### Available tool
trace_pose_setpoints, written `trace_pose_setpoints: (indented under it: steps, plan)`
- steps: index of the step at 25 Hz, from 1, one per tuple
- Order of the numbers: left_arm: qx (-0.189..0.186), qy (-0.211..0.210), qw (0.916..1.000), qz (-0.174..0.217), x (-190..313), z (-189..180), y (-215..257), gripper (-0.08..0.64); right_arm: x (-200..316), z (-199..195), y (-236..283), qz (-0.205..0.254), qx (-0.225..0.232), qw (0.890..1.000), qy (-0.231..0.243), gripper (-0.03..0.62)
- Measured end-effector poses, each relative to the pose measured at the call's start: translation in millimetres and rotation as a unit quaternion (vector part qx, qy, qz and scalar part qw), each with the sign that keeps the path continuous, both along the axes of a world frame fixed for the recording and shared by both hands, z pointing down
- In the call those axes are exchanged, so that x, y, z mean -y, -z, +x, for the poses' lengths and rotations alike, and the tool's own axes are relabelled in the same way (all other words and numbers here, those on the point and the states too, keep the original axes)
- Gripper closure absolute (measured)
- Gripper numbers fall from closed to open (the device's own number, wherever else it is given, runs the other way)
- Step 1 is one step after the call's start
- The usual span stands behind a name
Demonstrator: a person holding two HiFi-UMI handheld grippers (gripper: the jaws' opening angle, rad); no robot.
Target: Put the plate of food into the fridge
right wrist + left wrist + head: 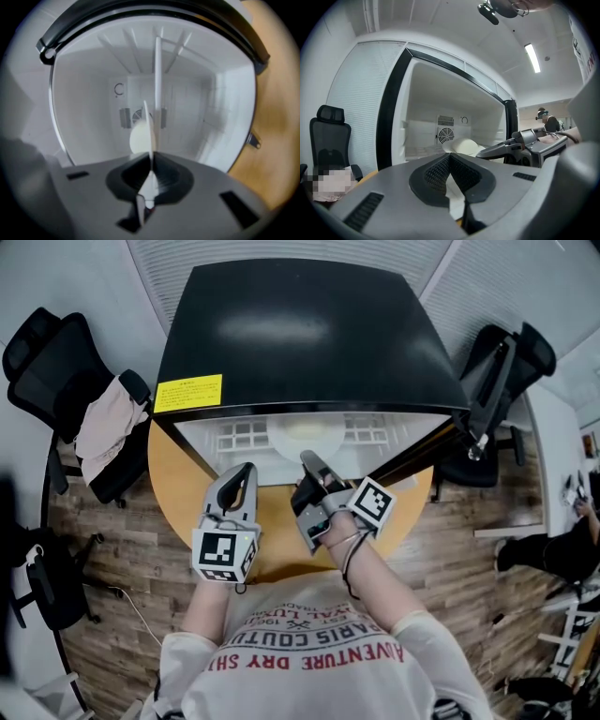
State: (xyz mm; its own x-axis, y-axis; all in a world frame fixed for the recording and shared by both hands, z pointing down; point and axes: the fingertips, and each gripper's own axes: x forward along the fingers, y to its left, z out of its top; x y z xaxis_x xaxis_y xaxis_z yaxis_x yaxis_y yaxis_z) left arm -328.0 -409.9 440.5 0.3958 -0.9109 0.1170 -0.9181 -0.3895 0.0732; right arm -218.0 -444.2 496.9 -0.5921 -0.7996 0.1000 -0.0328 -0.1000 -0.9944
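Note:
The white plate (pixel 305 432) with a pale mound of food lies inside the open black fridge (pixel 300 324), just past its front sill. My right gripper (pixel 307 457), rolled on its side, is shut on the plate's near rim. In the right gripper view the plate (pixel 146 122) shows edge-on, running into the closed jaws (pixel 151 157), with the food (pixel 135 138) bulging to its left. The left gripper (pixel 246 468) is shut and empty, hovering over the table in front of the fridge opening. From the left gripper view (pixel 449 155) the plate (pixel 464 144) and right gripper (pixel 485 151) show ahead.
The fridge stands on a round wooden table (pixel 178 484), its door (pixel 417 451) swung open to the right. A white shelf (pixel 157 84) crosses the fridge interior. Black office chairs stand left (pixel 56 362), with clothing draped (pixel 103 423), and right (pixel 497 381).

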Motion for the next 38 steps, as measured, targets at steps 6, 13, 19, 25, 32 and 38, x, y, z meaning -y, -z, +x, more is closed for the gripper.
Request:
trace_pose_setpoints:
  steps: [6, 13, 19, 25, 32, 38]
  plan:
    - [-0.001, 0.006, 1.0, -0.003, 3, -4, -2, 0.531, 12, -2, 3, -0.001, -0.008, 1.0, -0.013, 0.531]
    - [-0.005, 0.004, 1.0, -0.007, 4, -3, -4, 0.531, 13, -3, 4, 0.012, -0.017, 1.0, -0.011, 0.525]
    - [-0.003, 0.002, 1.0, -0.008, -1, 0, -3, 0.531, 12, -4, 7, 0.024, -0.03, 0.999, 0.002, 0.522]
    - [-0.001, 0.001, 0.9999, -0.012, -8, 6, -3, 0.531, -6, -8, 14, 0.046, -0.031, 0.998, 0.027, 0.428]
    - [0.001, 0.005, 0.9998, -0.017, -25, 21, -3, 0.531, -45, -5, 21, 0.106, -0.135, 0.981, 0.091, 0.554]
    - [0.012, 0.005, 0.9996, -0.023, -40, 38, 0, 0.531, -56, 22, 42, 0.279, -0.34, 0.89, 0.116, 0.558]
